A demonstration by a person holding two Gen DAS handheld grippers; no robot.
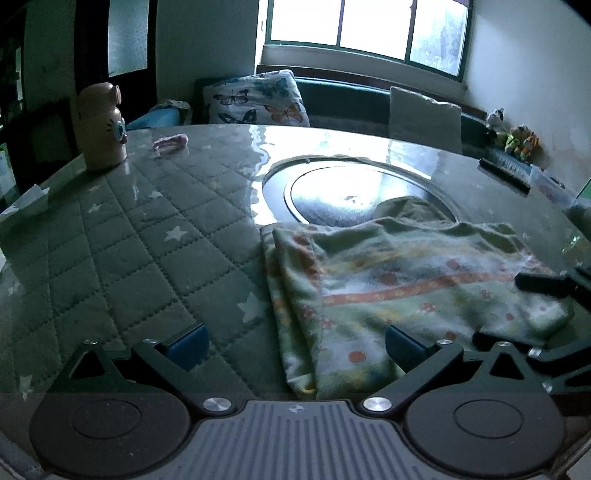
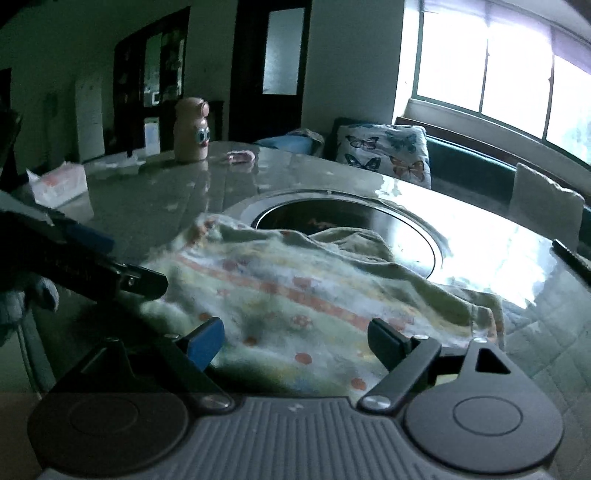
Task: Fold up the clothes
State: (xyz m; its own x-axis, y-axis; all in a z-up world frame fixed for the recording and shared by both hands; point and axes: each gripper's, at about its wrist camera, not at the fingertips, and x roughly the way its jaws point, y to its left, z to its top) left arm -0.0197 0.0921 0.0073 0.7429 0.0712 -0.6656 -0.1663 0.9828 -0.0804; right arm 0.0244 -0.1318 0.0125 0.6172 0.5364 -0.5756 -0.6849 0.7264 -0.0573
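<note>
Quilted, star-printed covering under a glossy clear sheet spreads over the round table [image 1: 147, 236], with a dark circular inset [image 1: 354, 192] at its centre and a bright window [image 1: 369, 26] beyond. Toward 10 o'clock in the left wrist view stands a pink cartoon-faced bottle [image 1: 100, 125]. The patterned garment [image 1: 406, 288] — pale green with orange stripes — lies flat, partly folded, its far edge overlapping the inset. The left gripper [image 1: 295, 345] hangs with jaws spread over the garment's left edge, holding nothing. The right gripper [image 2: 295, 341] is likewise spread wide over the cloth — nothing between its pads.
</note>
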